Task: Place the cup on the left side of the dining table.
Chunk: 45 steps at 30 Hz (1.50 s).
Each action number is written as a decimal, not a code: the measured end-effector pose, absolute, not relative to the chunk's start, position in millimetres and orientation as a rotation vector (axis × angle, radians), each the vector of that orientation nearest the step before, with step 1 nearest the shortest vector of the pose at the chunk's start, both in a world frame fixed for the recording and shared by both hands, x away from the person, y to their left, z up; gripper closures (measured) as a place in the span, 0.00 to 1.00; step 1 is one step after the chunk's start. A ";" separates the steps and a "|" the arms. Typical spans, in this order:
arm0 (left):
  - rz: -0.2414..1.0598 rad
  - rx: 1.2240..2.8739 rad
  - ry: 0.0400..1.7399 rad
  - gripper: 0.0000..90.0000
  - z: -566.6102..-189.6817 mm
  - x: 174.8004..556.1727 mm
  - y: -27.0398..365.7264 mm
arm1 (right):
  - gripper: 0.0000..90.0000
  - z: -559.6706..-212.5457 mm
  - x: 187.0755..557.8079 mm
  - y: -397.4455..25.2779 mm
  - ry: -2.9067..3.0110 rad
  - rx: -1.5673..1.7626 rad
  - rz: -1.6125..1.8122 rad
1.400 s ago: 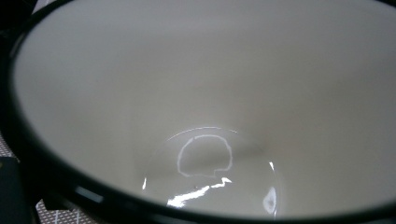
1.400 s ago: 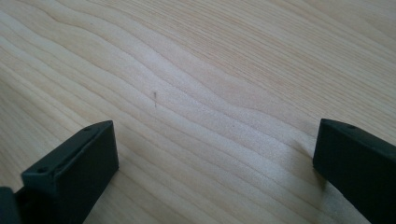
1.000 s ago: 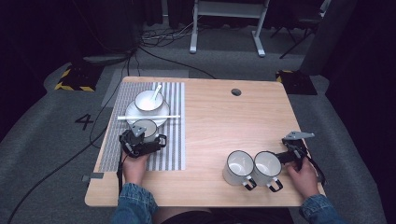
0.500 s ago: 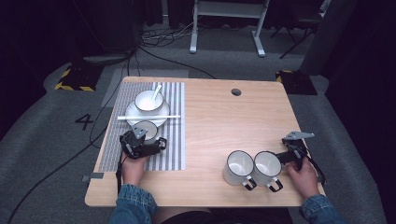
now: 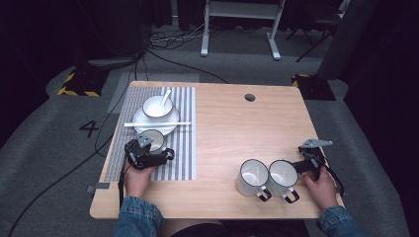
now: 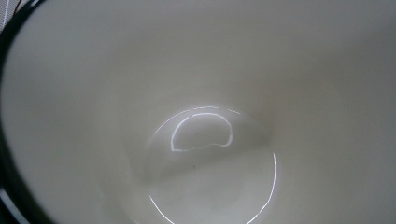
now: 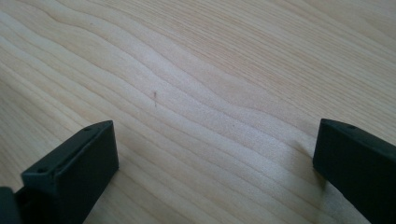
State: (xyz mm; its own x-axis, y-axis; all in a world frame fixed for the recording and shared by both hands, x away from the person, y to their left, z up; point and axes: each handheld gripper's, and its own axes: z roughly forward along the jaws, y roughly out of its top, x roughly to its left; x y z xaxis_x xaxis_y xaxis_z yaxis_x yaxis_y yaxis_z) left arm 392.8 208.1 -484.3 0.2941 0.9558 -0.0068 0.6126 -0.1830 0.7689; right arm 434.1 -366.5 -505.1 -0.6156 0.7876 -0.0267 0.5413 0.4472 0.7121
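gaping over bare table, right tool; left tool state unclear at mug.

Bowl on plate, mat left — two mugs right, touching.

I see no change over the last second. My left gripper and right gripper stay put.

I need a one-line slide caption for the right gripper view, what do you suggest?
Right gripper with its black jaws spread wide over the bare wooden table, nothing between them.
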 end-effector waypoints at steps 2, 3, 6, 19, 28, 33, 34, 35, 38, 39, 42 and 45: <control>0.661 1.890 1.401 0.03 -484.0 392.7 208.1 | 0.00 -505.1 434.1 -366.5 2.349 1.128 0.965; 0.651 1.893 1.403 0.03 -483.2 392.0 208.0 | 0.00 -505.1 434.1 -366.5 2.349 1.129 0.965; 0.656 1.876 1.401 0.01 -480.6 389.3 207.9 | 0.00 -505.0 434.1 -366.6 2.350 1.129 0.965; 0.698 1.814 1.369 0.00 -465.7 354.3 211.7 | 0.00 -505.0 434.2 -366.6 2.350 1.128 0.965; 0.693 1.781 1.269 0.01 -455.1 322.8 213.9 | 0.00 -505.0 434.2 -366.6 2.351 1.128 0.965; 0.673 1.814 1.250 0.01 -454.1 309.2 216.3 | 0.00 -505.0 434.3 -366.7 2.351 1.127 0.965; 0.674 1.811 1.255 0.01 -454.0 306.5 216.9 | 0.00 -505.0 434.2 -366.6 2.351 1.128 0.965; 0.667 1.801 1.254 0.01 -454.1 303.8 217.5 | 0.00 -504.9 434.1 -366.2 2.350 1.134 0.971; 0.652 1.803 1.243 0.01 -453.2 293.2 221.9 | 0.00 -505.0 434.3 -366.7 2.351 1.128 0.964; 0.652 1.803 1.243 0.01 -453.2 293.2 221.9 | 0.00 -505.0 434.3 -366.7 2.351 1.128 0.964; 0.631 1.836 1.235 0.01 -455.0 288.4 224.7 | 0.00 -505.0 434.2 -366.4 2.350 1.131 0.968; 0.604 1.879 1.246 0.01 -459.3 283.6 229.1 | 0.00 -505.1 434.4 -366.3 2.350 1.129 0.969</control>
